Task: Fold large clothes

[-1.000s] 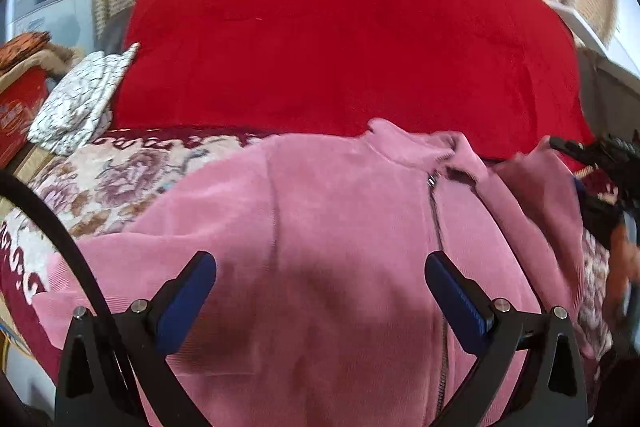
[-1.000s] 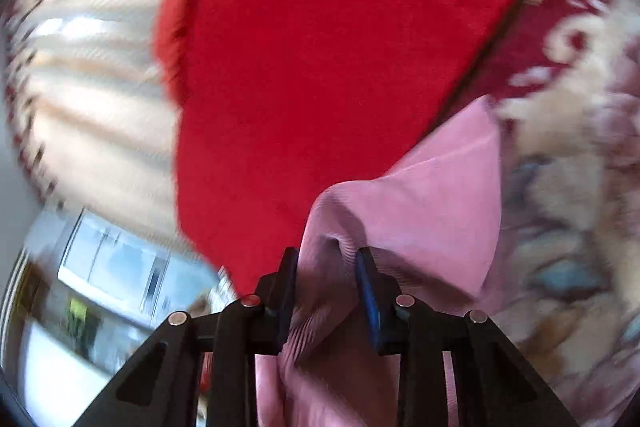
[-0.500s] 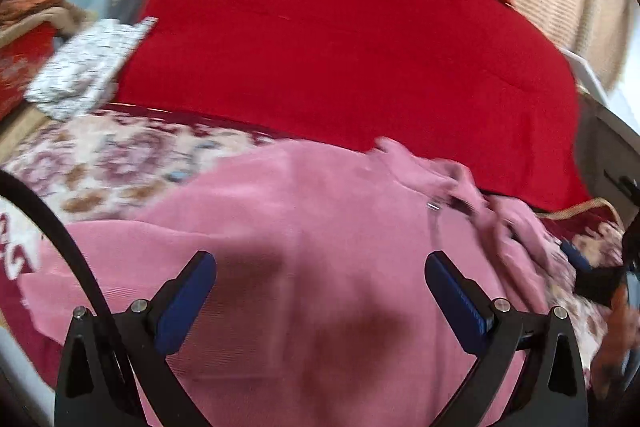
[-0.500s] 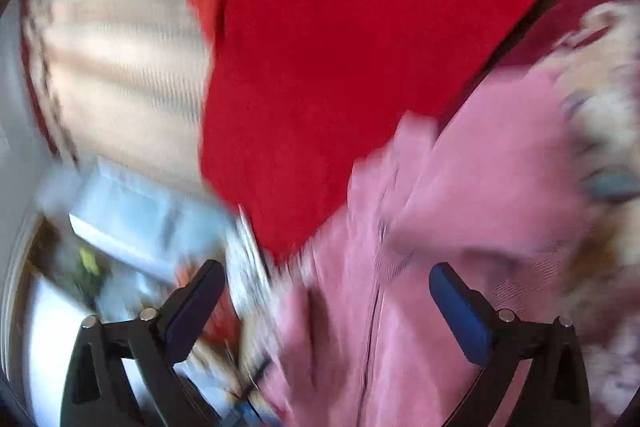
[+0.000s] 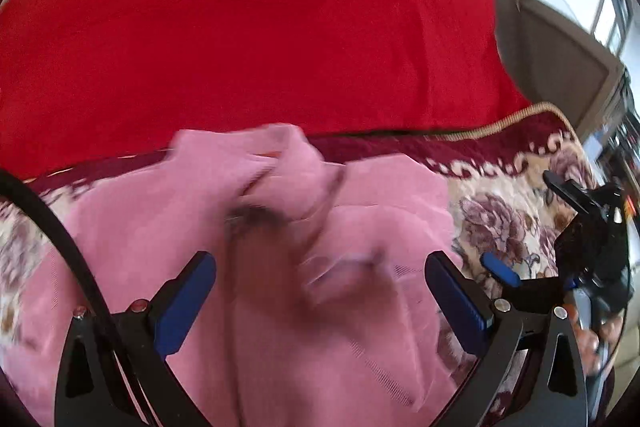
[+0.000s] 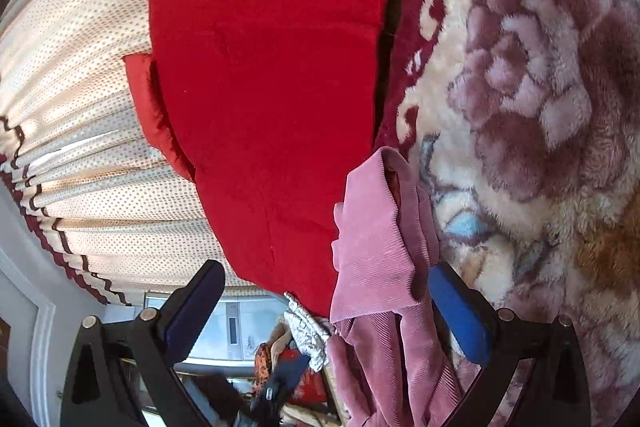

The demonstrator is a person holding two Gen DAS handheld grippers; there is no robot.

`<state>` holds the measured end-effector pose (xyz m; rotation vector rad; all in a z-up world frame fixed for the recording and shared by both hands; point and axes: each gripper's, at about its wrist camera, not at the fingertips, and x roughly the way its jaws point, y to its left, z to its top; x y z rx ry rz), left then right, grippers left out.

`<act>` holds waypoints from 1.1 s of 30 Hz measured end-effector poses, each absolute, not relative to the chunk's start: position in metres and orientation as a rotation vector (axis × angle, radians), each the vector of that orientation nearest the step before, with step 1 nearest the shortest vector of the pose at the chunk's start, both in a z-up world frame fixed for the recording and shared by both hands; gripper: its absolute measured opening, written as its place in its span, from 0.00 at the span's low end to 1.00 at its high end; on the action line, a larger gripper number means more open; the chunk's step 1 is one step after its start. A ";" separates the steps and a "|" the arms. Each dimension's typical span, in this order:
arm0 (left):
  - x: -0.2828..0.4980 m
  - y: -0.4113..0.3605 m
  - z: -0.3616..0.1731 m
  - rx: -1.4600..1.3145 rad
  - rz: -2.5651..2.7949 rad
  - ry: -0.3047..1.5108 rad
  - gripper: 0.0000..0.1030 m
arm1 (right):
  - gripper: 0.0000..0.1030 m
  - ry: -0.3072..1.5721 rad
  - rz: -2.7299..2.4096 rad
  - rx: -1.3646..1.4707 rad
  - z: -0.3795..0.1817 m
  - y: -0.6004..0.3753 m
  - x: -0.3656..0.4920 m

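A pink ribbed zip jacket [image 5: 248,267] lies spread on a floral blanket, collar toward the red quilt; the view is motion-blurred. My left gripper [image 5: 320,303] is open and empty just above the jacket's chest. The right gripper [image 5: 520,279] shows at the right edge of the left wrist view, beside the jacket's right side. In the right wrist view my right gripper [image 6: 324,311] is open and empty, with a folded pink sleeve or edge of the jacket [image 6: 376,247] lying loose between the fingers.
A big red quilt [image 5: 256,27] lies behind the jacket. The floral blanket [image 6: 532,87] covers the bed to the right. Dotted cream curtains [image 6: 72,115] hang behind. A patterned white cloth [image 6: 308,331] and clutter sit far left.
My right gripper opened and let go of the pink jacket's fabric, which now lies on the blanket. My left gripper swung right over the jacket, staying open.
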<state>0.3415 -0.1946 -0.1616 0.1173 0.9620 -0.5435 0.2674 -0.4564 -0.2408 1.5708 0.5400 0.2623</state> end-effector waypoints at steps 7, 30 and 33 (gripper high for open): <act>0.373 -0.236 -0.188 0.052 -0.630 1.085 0.97 | 1.00 0.552 0.270 1.593 -0.249 -0.460 0.267; 0.368 -0.201 -0.178 -0.038 -0.550 1.047 0.95 | 0.99 0.570 0.223 1.524 -0.243 -0.443 0.278; 0.373 -0.220 -0.189 0.005 -0.579 1.048 0.95 | 0.99 0.577 0.207 1.493 -0.242 -0.447 0.279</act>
